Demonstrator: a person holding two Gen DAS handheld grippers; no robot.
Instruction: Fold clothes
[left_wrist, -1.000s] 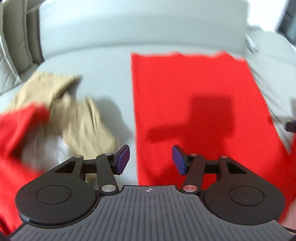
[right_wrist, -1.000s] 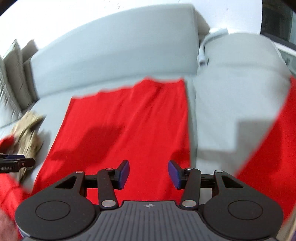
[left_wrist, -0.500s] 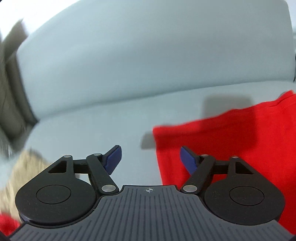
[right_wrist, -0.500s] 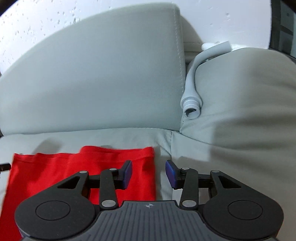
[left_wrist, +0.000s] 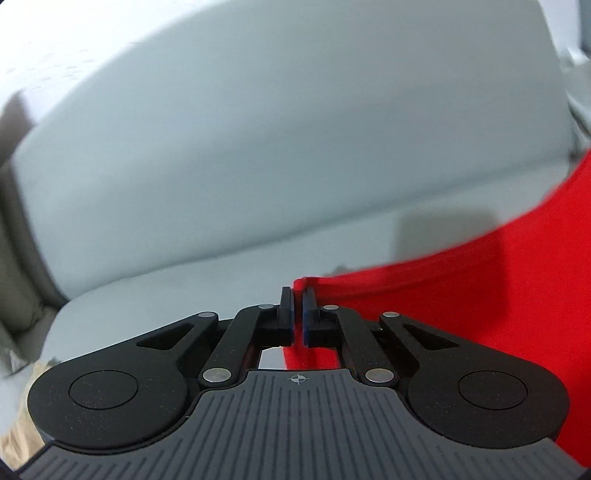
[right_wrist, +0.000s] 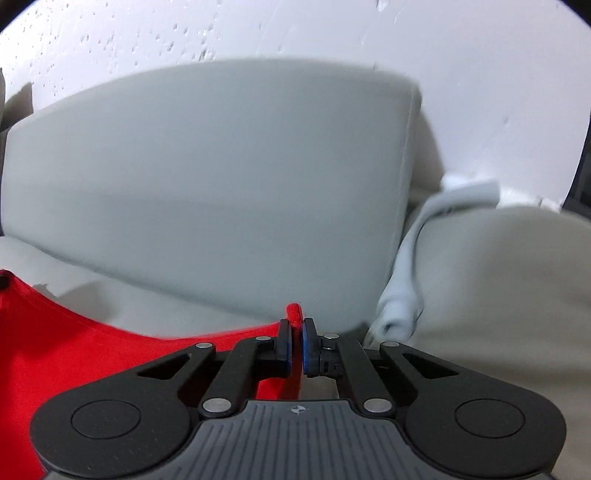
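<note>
My left gripper (left_wrist: 298, 314) has just closed its jaws, and they pinch the far left corner of the red garment (left_wrist: 498, 295); my right gripper (right_wrist: 296, 341) has likewise just closed, clamped on the far right corner, a little red nub poking up between the pads. The cloth lies spread on the grey sofa seat (left_wrist: 207, 280) between the two, near the backrest (right_wrist: 221, 177). A tan garment (left_wrist: 14, 439) shows at the left view's lower left edge

I see the red cloth (left_wrist: 498, 295) spread flat on the grey sofa seat (left_wrist: 184, 288). Its two far corners are lifted and pinched, and the far edge hangs between them.
</note>
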